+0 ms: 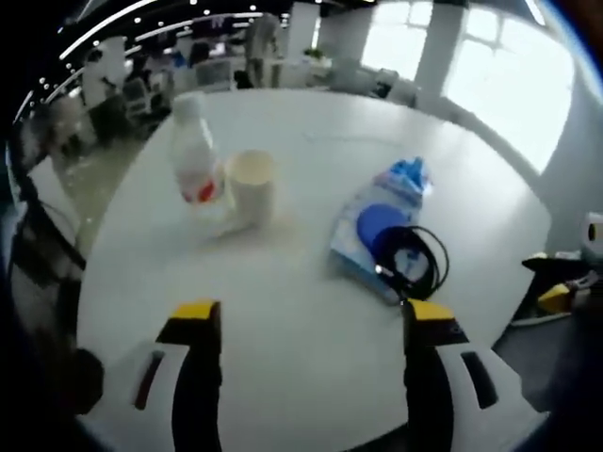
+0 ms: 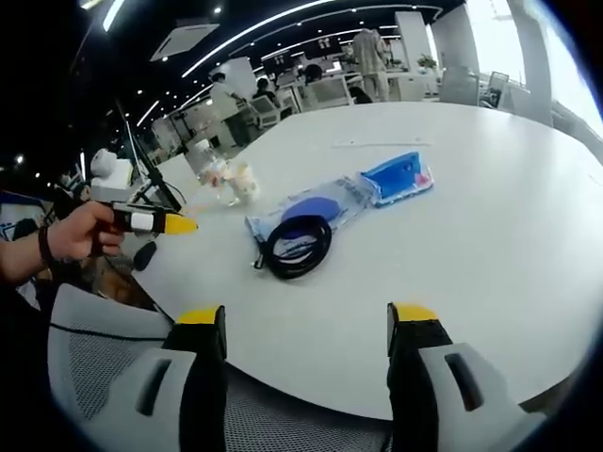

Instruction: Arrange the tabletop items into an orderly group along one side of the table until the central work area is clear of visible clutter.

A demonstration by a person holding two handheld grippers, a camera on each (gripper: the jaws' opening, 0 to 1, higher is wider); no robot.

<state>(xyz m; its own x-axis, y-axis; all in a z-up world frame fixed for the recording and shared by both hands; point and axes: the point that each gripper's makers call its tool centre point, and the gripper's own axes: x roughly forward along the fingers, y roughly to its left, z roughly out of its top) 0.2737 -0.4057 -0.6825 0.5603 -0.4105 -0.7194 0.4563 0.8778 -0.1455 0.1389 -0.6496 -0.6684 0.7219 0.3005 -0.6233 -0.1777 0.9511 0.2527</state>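
Tabletop items sit scattered on the round white table (image 1: 283,311), a clear plastic bottle (image 1: 195,151) touching a cream cup (image 1: 252,184), a blue pouch (image 1: 382,221) under a black cable coil (image 1: 412,259), nothing grouped yet, both the left gripper (image 1: 311,325) and right gripper (image 2: 306,325) spread wide and empty.

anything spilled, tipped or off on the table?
Nothing spilled or tipped. The clear plastic bottle and cream paper cup stand upright side by side. The coiled black cable lies half on the blue plastic pouch, overhanging its end: loose, mid-table clutter.
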